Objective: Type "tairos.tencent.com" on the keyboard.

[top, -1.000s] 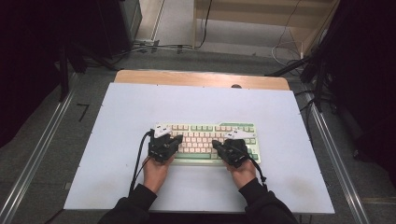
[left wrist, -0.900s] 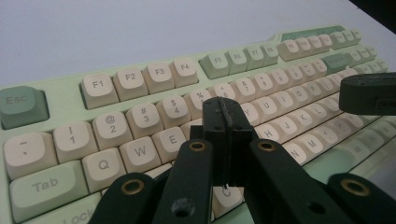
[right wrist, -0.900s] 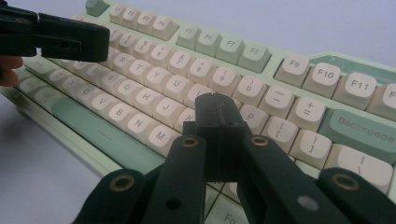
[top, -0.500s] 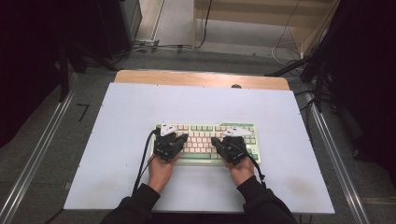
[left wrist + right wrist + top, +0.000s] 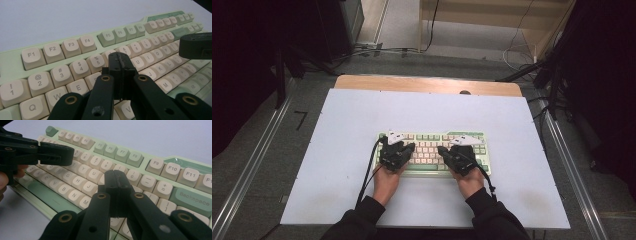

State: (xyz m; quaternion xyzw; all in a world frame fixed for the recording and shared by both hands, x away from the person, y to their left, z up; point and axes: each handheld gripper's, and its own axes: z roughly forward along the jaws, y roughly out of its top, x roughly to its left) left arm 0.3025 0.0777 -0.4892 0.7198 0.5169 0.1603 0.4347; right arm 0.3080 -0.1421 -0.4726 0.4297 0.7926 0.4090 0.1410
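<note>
Overhead, both matte black hand-held grippers, left (image 5: 393, 141) and right (image 5: 460, 146), are hovering pinched shut over the pale-green keyboard (image 5: 432, 151) with rounded cream keycaps, lying on the smooth white surface (image 5: 337, 150).

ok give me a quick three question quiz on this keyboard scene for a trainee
1. True or false: both hand-held grippers, the left hand-held gripper and the right hand-held gripper, have their jaws shut with nothing between them.
2. Multiple choice: the keyboard lies on A) a white board, B) a wooden tray, C) the carpet.
3. Fill in: in the right gripper view, the wide green key at the right reads ____.

Key: 1 true. 2 A. 3 Backspace.
</note>
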